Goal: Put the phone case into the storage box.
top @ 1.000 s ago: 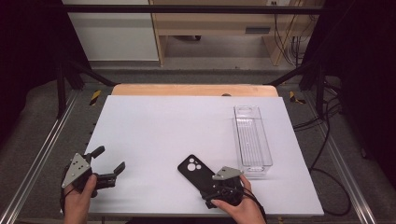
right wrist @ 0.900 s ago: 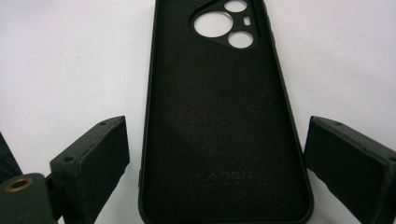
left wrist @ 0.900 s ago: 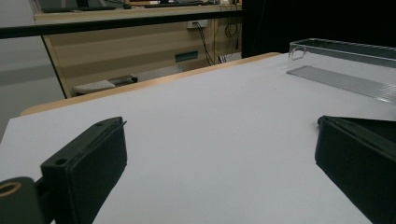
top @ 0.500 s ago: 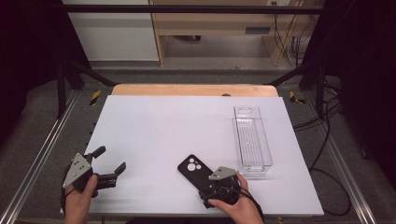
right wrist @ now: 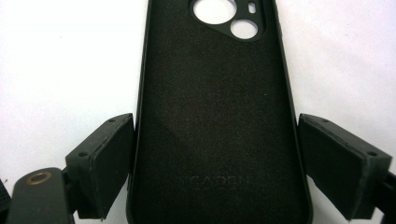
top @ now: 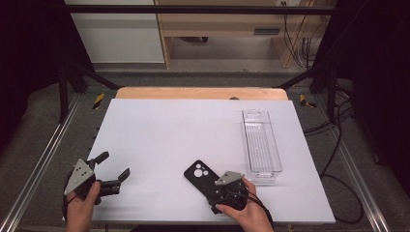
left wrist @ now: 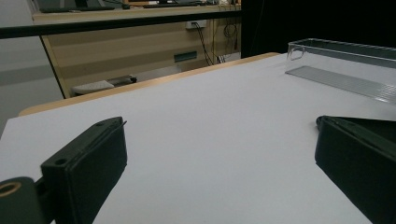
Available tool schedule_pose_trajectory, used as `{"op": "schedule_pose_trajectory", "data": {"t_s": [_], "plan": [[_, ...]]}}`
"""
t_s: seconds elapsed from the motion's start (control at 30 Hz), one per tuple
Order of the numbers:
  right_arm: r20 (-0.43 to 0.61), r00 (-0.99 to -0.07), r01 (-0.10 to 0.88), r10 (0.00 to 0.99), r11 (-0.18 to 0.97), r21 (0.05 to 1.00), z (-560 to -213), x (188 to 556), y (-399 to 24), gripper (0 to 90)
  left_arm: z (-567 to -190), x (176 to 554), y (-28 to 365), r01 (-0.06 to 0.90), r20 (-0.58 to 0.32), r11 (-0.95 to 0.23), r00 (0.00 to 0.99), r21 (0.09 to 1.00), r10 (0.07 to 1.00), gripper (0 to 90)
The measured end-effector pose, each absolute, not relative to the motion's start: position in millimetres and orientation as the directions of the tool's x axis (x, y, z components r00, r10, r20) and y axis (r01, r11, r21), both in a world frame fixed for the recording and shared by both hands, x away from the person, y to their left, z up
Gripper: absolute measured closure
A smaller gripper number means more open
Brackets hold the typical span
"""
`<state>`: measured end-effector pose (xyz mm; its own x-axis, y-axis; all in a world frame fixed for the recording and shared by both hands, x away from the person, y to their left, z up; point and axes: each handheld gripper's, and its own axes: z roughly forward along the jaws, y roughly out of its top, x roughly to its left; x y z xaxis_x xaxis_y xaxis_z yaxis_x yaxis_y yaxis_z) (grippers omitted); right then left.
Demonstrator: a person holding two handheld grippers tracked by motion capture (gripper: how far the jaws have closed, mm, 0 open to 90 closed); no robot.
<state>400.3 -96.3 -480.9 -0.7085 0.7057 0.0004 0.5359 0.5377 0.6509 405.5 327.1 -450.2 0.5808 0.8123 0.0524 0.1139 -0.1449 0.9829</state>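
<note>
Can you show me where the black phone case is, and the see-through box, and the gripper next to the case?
phone case (right wrist: 219,116), right gripper view, its inside middle.
clear box (top: 262,145), high view, its ribbed floor.
right gripper (right wrist: 217,172), right gripper view, midway between its jaws.

A matte black phone case (top: 199,175) is shown on the white table (top: 169,140). Right of it, a colourless clear tray (top: 261,142) with a ribbed floor is seen. Black jaws, grey plates.

Faint embossed lettering on black phone case (right wrist: 219,116), too dim to read
</note>
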Motion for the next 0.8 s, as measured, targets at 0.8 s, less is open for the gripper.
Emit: {"op": "schedule_pose_trajectory", "data": {"t_s": [0.8], "plan": [[0.082,-0.698,0.550,0.712,0.458,0.699,-466,400,-108,16.3,-452,409,318,0.127,0.044,-0.146,0.590,0.981,0.806,2.5]]}}
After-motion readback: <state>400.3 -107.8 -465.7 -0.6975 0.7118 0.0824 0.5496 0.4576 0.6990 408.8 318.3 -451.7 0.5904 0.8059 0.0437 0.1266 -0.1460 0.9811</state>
